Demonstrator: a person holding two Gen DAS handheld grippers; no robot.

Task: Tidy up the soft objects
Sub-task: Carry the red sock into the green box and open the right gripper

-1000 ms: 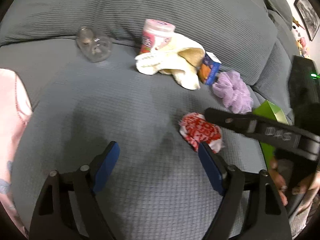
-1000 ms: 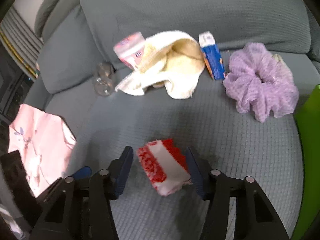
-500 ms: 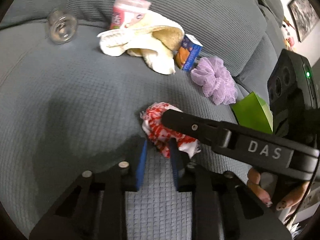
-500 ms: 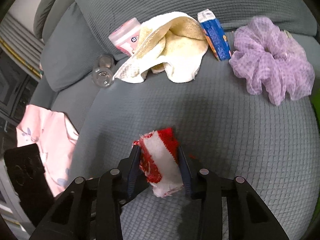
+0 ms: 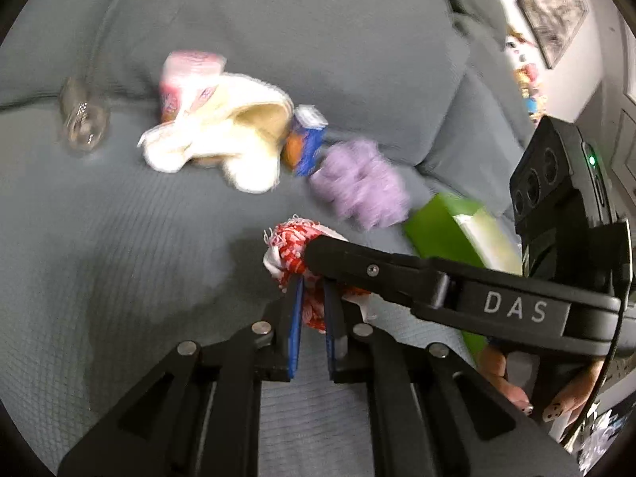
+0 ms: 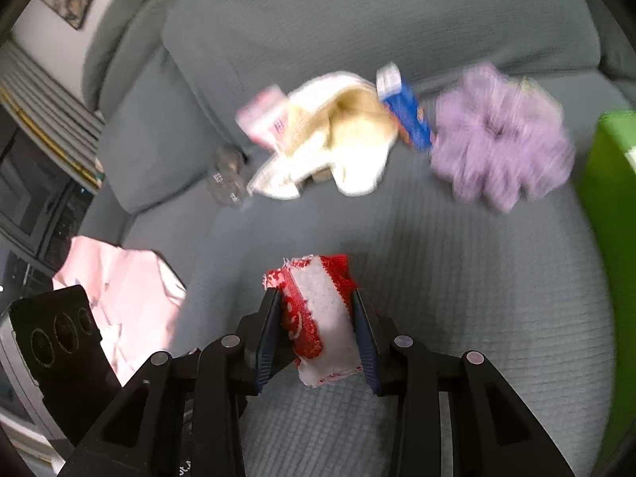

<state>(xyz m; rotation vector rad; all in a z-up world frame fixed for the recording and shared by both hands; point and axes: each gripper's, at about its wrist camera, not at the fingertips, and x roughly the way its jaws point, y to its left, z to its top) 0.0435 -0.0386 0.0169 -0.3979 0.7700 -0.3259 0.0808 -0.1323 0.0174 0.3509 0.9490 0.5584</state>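
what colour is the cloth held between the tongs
Red and white, with a red print and frayed edges: the cloth shows best in the right wrist view.

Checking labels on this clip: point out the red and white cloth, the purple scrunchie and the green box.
red and white cloth (image 6: 318, 318), right wrist view, white middle band.
purple scrunchie (image 6: 497, 139), right wrist view, ruffled body.
green box (image 5: 441, 230), left wrist view, green side face.

On the sofa: one red-and-white cloth (image 6: 318, 318), one cream towel (image 6: 342, 147), one purple scrunchie (image 6: 501, 139), one pink tub (image 6: 264, 119), one blue carton (image 6: 409, 115), one clear jar (image 6: 228, 177), one pink garment (image 6: 131, 290), one green box (image 6: 612, 183).
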